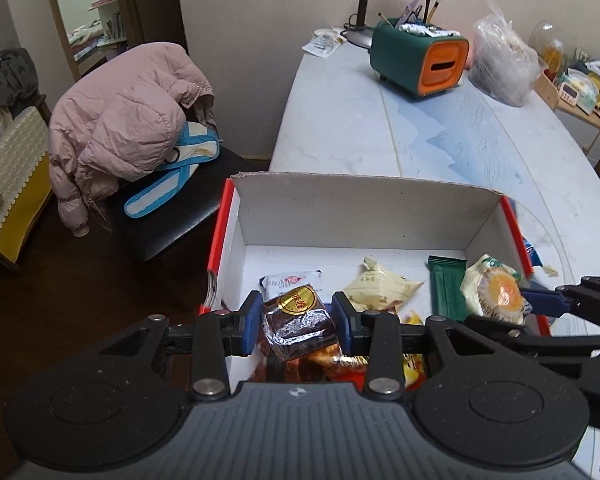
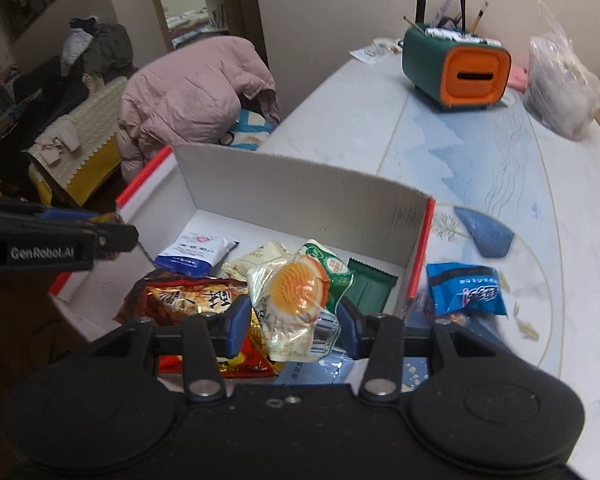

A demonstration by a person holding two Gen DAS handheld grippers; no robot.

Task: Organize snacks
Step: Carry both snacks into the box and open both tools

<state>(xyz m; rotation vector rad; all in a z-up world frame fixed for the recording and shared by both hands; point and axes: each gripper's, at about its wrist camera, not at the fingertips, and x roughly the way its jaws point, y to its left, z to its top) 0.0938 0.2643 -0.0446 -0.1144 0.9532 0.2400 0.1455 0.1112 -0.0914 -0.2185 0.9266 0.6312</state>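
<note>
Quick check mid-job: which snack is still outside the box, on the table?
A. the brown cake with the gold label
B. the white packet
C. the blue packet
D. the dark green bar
C. The blue packet lies on the table just right of the box's red edge; the other three are inside or over the box.

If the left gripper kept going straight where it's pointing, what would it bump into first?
Probably the snacks already in the box. The left gripper, shut on a brown cake, points down into it, and a white packet lies just ahead. Depth is hard to judge.
</note>
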